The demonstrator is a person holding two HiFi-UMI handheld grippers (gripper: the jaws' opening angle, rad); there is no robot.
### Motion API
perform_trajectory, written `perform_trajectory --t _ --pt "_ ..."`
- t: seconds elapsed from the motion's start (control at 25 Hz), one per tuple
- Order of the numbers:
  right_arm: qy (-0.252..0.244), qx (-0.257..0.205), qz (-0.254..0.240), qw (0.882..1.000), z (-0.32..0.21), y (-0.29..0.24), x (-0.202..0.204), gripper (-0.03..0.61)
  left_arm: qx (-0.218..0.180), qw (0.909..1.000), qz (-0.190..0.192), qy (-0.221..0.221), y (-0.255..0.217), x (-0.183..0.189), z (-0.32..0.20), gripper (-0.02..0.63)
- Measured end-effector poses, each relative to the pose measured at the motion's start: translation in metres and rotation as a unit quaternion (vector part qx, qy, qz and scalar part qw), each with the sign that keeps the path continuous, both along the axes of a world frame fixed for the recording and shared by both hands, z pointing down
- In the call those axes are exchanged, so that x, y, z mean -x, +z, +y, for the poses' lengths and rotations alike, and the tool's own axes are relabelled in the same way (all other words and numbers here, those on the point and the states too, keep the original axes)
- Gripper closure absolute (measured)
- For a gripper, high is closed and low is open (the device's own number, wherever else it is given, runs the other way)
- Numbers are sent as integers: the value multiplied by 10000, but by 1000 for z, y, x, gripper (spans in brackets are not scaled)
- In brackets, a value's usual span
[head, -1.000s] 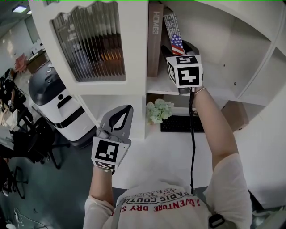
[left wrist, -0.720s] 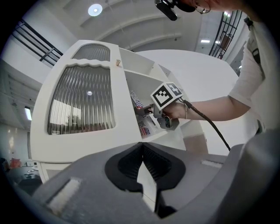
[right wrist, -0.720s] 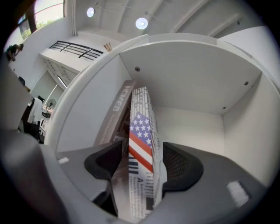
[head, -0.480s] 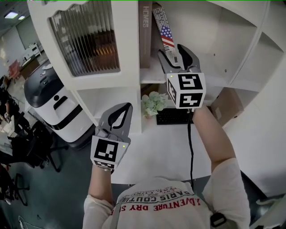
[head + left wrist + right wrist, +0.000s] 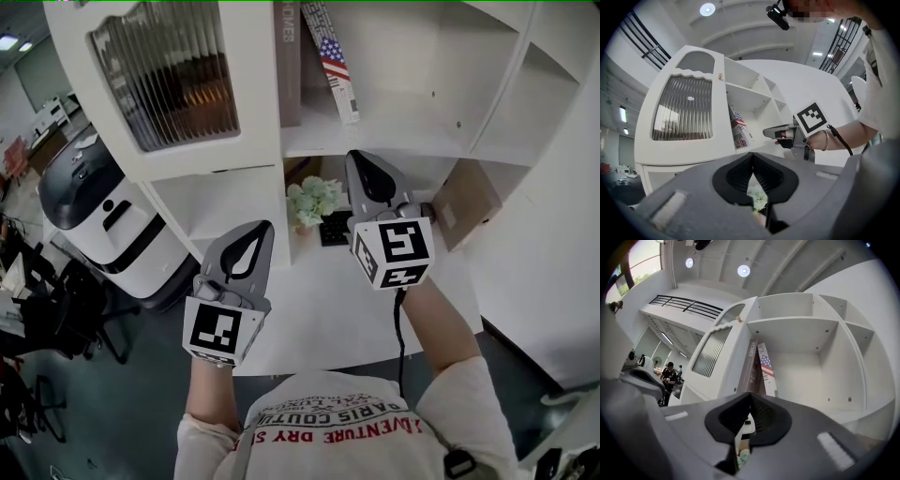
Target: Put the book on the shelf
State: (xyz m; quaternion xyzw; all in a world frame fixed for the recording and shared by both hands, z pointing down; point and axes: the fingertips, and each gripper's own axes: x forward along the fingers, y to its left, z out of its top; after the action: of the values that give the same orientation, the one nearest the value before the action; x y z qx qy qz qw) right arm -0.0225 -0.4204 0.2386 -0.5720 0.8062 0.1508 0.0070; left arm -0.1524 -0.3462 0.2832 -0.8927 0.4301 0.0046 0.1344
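Note:
A thin book with a US flag on its spine (image 5: 333,61) leans to the left in the white shelf unit (image 5: 394,141), against a grey-brown book (image 5: 288,56). It also shows in both gripper views (image 5: 738,129) (image 5: 768,369). My right gripper (image 5: 364,169) hangs below and in front of that compartment, clear of the book. Its jaws are closing to shut with nothing between them (image 5: 750,397). My left gripper (image 5: 259,231) is lower on the left, shut and holding nothing (image 5: 752,157).
A ribbed-glass cabinet door (image 5: 169,80) fills the shelf unit's left part. Under the shelf, a small plant (image 5: 312,199) and a black keyboard (image 5: 335,228) sit on a white desk (image 5: 319,300). A cardboard box (image 5: 466,202) stands at the right, a white machine (image 5: 103,216) at the left.
The right gripper let go of the flag book, drew back out of the shelf compartment and down, and its jaws went from open to shut. The left gripper barely moved.

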Motion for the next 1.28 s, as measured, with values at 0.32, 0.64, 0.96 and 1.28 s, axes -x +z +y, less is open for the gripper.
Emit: perform_trajectory --t 0.32,0.64,0.96,1.28 --pt "-163 484 -311 9982 34 73 -8 578 213 9997 -20 -100 24 9 4 607" --pt "-249 868 -84 9959 54 136 -2 578 654 9976 -3 -205 64 18 -4 608" --pt "-605 932 3 9938 65 143 1 578 967 9947 128 -312 87 24 -9 607" --pt "-715 834 91 9939 64 138 6 578 966 9946 52 -371 90 26 -9 608"
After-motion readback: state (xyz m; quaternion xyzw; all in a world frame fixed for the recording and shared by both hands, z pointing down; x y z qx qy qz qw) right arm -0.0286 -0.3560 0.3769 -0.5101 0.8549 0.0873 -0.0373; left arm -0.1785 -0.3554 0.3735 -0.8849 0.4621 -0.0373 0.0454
